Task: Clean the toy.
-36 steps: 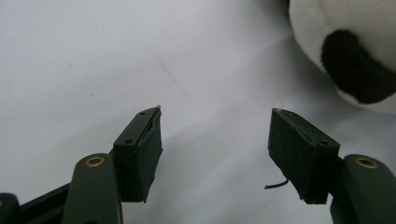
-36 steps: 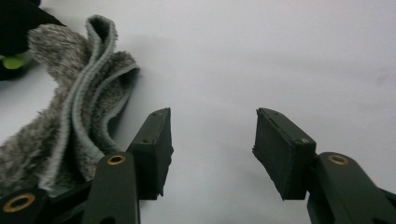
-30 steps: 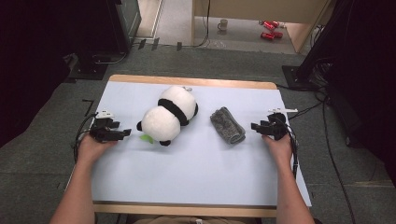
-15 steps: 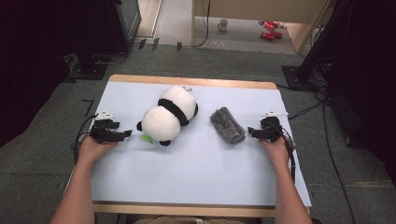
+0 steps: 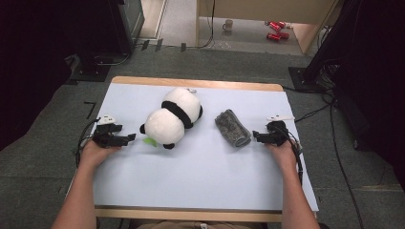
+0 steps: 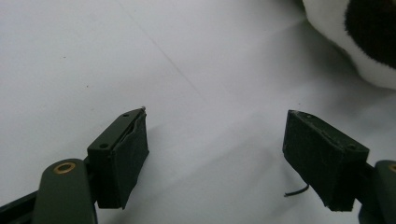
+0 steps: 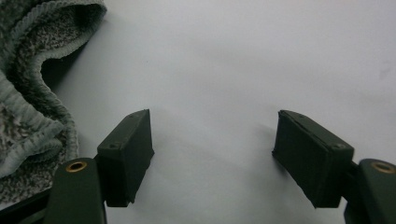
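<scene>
Left fingers: I am seeing the two black pads [image 6: 122,156] standing wide apart; they have just been opening, and nothing is lying between them but bare white surface.
Left gripper [image 5: 128,139]: I am holding it low over the left part of the worktop, pointing toward the panda's head end, just beside it and not touching.
Right fingers: I am seeing these pads [image 7: 128,156] spread wide as well; they have just been opening, and only bare surface is showing between them.
Right gripper [image 5: 256,137]: I am holding it low at the right part of the worktop, its tips pointing at the grey cloth and sitting just beside the cloth's near end; whether they are touching it I cannot tell.
Plush panda [image 5: 173,118]: it is lying on its side near the worktop's middle, slightly left, white head toward my left hand, black band across the body. In the left gripper view its white and black fur [image 6: 364,42] is filling the upper right corner.
Green tag [image 5: 150,141]: it is sticking out at the panda's lower left, between panda and left gripper.
Grey cloth [image 5: 232,127]: it is lying rolled or folded, right of the panda and apart from it. In the right gripper view its ribbed edge [image 7: 32,84] is running along the left side.
Worktop [image 5: 200,181]: a pale sheet is covering it.
</scene>
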Demonstrator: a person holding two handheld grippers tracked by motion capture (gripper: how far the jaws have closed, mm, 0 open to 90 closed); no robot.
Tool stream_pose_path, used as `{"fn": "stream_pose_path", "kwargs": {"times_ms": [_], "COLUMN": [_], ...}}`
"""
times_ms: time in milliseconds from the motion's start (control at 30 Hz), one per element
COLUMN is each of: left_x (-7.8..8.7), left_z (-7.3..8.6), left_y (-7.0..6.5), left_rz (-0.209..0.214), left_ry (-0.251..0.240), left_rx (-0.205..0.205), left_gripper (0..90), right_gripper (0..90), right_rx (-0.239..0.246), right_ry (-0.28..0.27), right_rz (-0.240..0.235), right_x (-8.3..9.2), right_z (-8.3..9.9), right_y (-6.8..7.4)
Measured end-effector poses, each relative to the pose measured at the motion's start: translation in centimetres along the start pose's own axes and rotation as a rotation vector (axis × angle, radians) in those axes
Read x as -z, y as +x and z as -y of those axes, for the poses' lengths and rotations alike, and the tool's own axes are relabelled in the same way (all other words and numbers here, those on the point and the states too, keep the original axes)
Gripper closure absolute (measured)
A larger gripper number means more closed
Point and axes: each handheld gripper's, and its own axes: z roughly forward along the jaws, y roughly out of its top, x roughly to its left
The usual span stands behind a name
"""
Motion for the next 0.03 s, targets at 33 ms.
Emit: {"fn": "stream_pose_path", "kwargs": {"times_ms": [33], "left_x": [-0.02], "left_z": [0.03], "left_y": [-0.07], "left_rz": [-0.006], "left_ry": [-0.001], "left_rx": [-0.005], "left_gripper": [22.0], "right_gripper": [27.0], "right_rx": [0.001], "right_ry": [-0.01], "right_rz": [-0.001], "right_x": [-0.01], "right_z": [0.12], "right_y": [0.0]}}
